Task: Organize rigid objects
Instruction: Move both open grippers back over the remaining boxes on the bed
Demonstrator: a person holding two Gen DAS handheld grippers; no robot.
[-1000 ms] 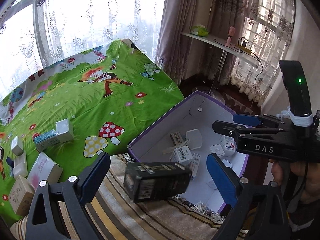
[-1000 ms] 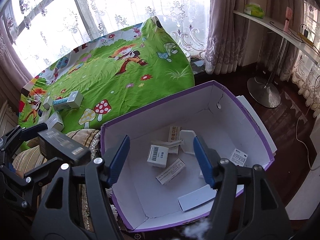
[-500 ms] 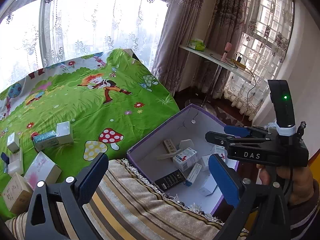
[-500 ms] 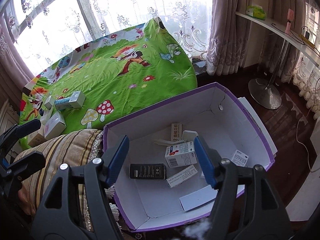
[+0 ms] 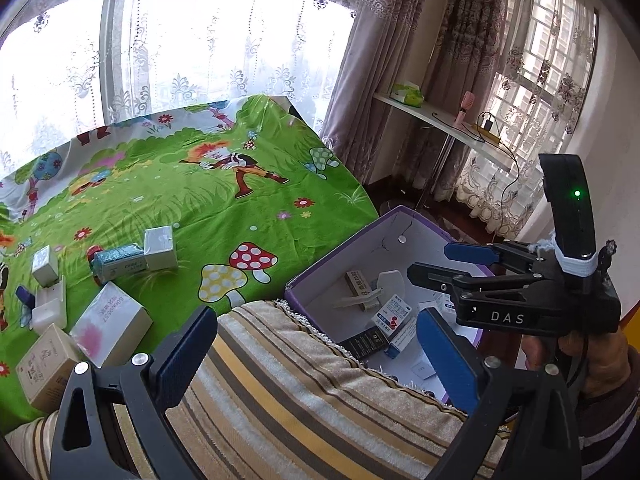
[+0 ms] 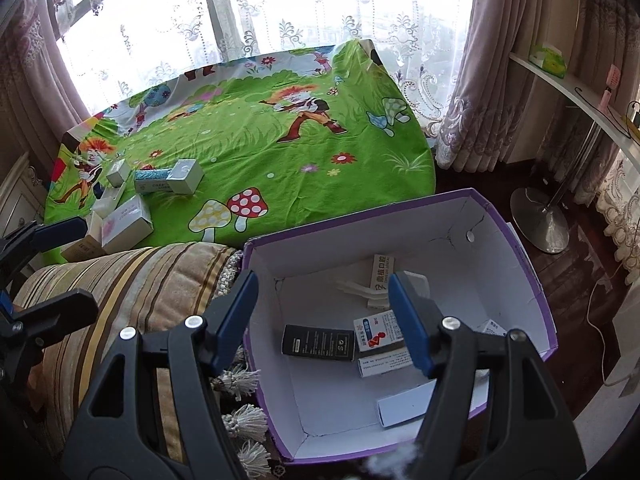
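Cushion (image 5: 304,392) fabric, striped in brown and yellow with tassels along its right edge, lies between the small boxes on the left and the purple-edged cardboard box (image 6: 520,264) on the right, so anything carried across passes over it. On the green cartoon-print cloth (image 5: 224,200) that covers the desk lie the loose items: a teal carton (image 5: 118,261) touching a white cube box (image 5: 160,242), a pink-and-white box (image 5: 110,322), a tan box (image 5: 48,364) nearest the edge, and smaller white ones further left. Inside the cardboard box a black carton (image 6: 319,342) lies flat on the floor of the box, just beside a white box with a red figure (image 6: 378,330); a long white carton (image 6: 384,362) lies nearer, a tall narrow carton (image 6: 382,272) farther back.

Lace curtains hang over bright windows behind the desk; a white shelf (image 5: 436,120) and a dark wooden floor lie to the right.

The left tongs (image 5: 316,352) are spread wide and hold nothing. The right tongs (image 6: 322,322) are likewise spread wide and empty above the box's interior.

A second ago the black carton was in mid-air between the left tongs' fingers; it has since landed in the box, and the left tongs have pulled back over the cushion.
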